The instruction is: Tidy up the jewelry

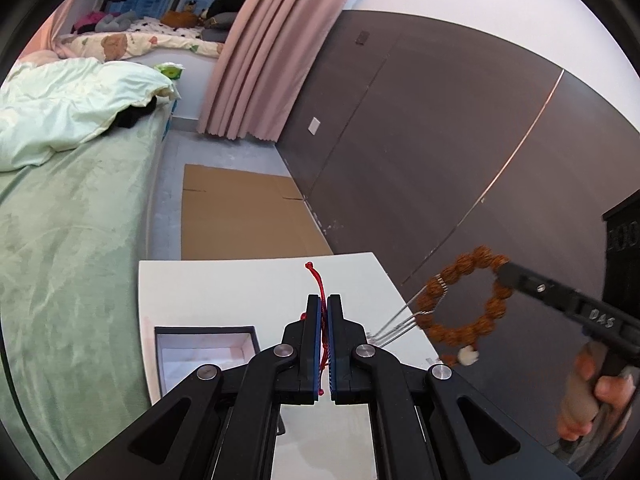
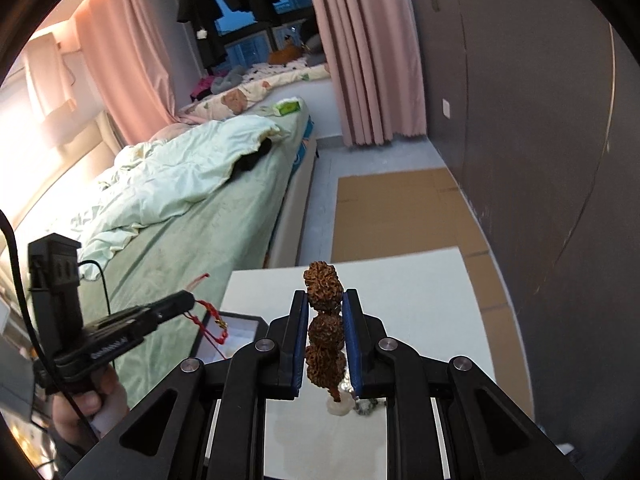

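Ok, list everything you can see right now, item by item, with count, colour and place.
red cord bracelet: one, red, clamped in the left gripper.
bead bracelet: one, brown, white bead hanging, clamped in the right gripper.
silver chain: one, silver, trailing from the beads to the table.
box: one, dark rim, white lining, open on the table's left.
table: one, white.
cardboard: one sheet, brown, floor.
bed: one, green sheet, left.
curtains: pink, by the window.
left gripper: black, shut.
right gripper: black, shut.

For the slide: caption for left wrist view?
Left gripper pinches red cord bracelet over white table; right gripper lifts brown bead bracelet.
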A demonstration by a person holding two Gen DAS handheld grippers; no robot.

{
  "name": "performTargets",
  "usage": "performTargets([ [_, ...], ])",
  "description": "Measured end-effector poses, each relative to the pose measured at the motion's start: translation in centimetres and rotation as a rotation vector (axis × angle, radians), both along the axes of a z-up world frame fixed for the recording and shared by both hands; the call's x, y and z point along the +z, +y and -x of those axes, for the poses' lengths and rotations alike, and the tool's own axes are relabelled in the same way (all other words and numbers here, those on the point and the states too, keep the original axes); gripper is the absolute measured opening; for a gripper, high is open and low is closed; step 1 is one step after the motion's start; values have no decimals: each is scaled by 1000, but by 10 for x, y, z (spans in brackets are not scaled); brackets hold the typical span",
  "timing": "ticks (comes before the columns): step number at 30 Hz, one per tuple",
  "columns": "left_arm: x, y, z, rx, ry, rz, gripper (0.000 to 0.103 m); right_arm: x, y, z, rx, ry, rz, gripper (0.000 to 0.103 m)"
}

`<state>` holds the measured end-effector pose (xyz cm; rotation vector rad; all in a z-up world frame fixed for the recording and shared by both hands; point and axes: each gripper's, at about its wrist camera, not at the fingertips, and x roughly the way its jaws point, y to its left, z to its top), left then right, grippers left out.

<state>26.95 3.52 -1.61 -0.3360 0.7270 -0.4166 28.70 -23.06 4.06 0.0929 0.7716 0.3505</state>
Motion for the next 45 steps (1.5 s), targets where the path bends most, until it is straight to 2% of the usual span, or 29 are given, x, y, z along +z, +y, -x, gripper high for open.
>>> performTargets([
  [18,4,29,6,39,-1,13,2,94,36,27,27,-180,50,18],
  [22,-3,33,3,38,36,13,2,102,50,30,47,-195,59,18],
  [27,-20,45,-8,43,139,38,4,105,69,30,73,-197,55,18],
  [29,-24,53,-8,71,154,47,10,104,75,29,82,-193,51,18],
  [30,-23,57,-8,83,152,47,25,103,78,28,90,-189,47,18],
  [31,-22,60,-7,93,147,48,56,101,82,28,98,-186,43,18],
  [33,-18,69,-4,113,119,71,92,98,91,27,116,-178,35,18],
  [38,-7,89,7,177,75,79,94,89,109,27,154,-158,20,18],
  [45,-7,112,8,235,83,91,94,63,137,19,195,-107,6,18],
])
